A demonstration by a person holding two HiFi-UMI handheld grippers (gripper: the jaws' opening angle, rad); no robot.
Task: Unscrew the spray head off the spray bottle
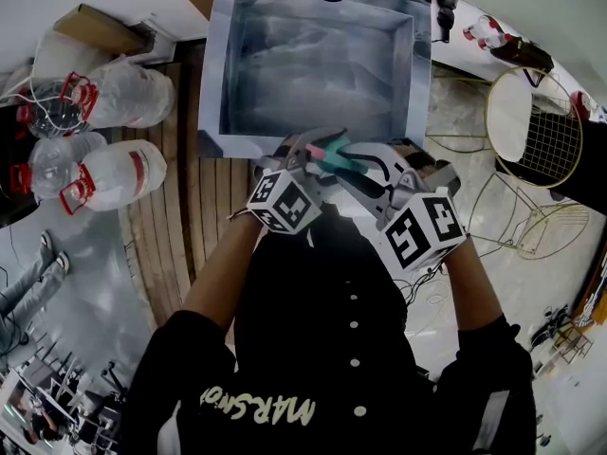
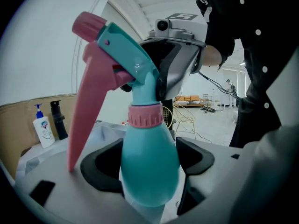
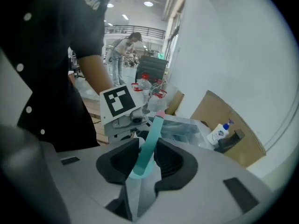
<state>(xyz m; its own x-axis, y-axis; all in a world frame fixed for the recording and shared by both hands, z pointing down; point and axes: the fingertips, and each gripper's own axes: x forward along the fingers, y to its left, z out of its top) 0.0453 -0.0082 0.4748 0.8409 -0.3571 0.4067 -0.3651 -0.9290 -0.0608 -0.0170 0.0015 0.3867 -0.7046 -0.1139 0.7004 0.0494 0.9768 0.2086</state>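
The left tool (image 2: 148, 164) is shut tight on the fat belly of a blue-green spray bottle (image 2: 149, 146), one black pad on each side. A pink ring (image 2: 145, 115) sits on the bottle's neck. Above it is the blue-green spray head (image 2: 128, 59). It has a long pink trigger (image 2: 86, 111) and a round pink tip (image 2: 88, 24). The right tool (image 3: 145, 160) pinches the spray head, with its jaws close together. The bottle is up in the air, by the near edge of a metal sink (image 1: 216, 74). The black shirt (image 1: 285, 349) has pale letters that start "MARS". Farther off stands a white soap bottle (image 2: 43, 129) with a blue pump. Its label is too small to read.
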